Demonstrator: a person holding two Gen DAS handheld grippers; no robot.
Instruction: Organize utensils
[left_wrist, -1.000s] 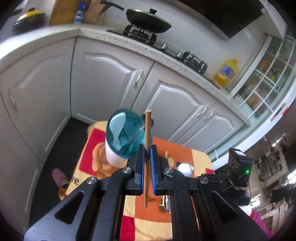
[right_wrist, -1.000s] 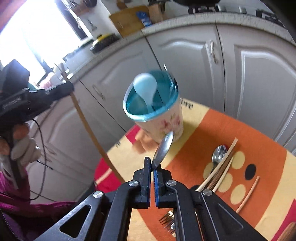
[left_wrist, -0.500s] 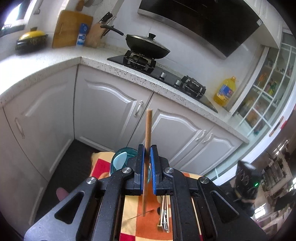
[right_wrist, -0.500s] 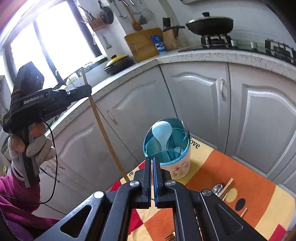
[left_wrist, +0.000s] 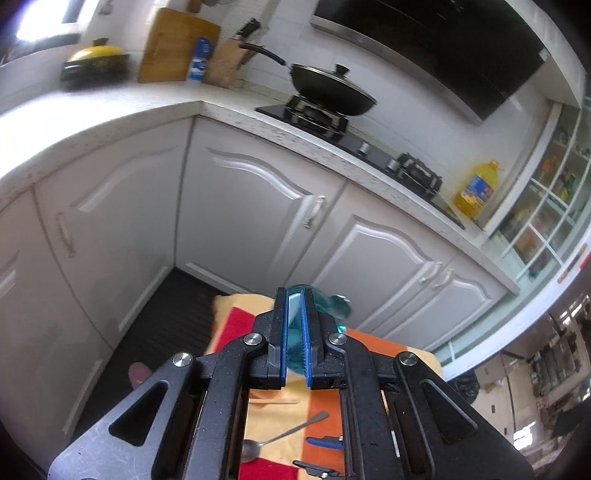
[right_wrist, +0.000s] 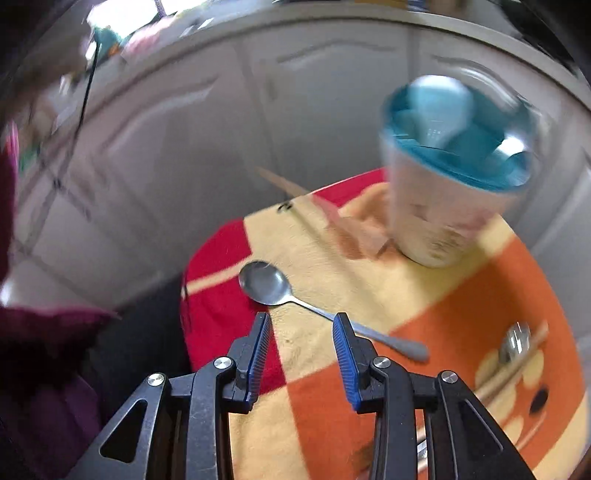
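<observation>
A white cup with a teal rim (right_wrist: 443, 221) stands at the far side of the orange, yellow and red cloth (right_wrist: 369, 424), with a pale blue spoon (right_wrist: 439, 107) inside it. A metal spoon (right_wrist: 266, 282) lies flat on the cloth. Its handle runs past the right finger of my right gripper (right_wrist: 301, 319), whose jaws are opening with nothing between them. A blurred wooden chopstick (right_wrist: 328, 218) lies slanted beside the cup. In the left wrist view my left gripper (left_wrist: 294, 295) is nearly closed and holds nothing. The cup (left_wrist: 341, 308) sits behind it, and the spoon (left_wrist: 284, 435) and chopstick (left_wrist: 273, 401) lie below.
Another spoon with several chopsticks (right_wrist: 517, 354) lies at the cloth's right side. White cabinet doors (left_wrist: 258, 206) stand close behind the small table. A wok (left_wrist: 332, 92) and an oil bottle (left_wrist: 476, 188) sit on the counter. A purple sleeve (right_wrist: 44, 350) is at the left.
The chopstick has left my left gripper and lies on the cloth. My right gripper has tipped down towards the cloth and opened. The spoon it held a second ago lies on the cloth.
</observation>
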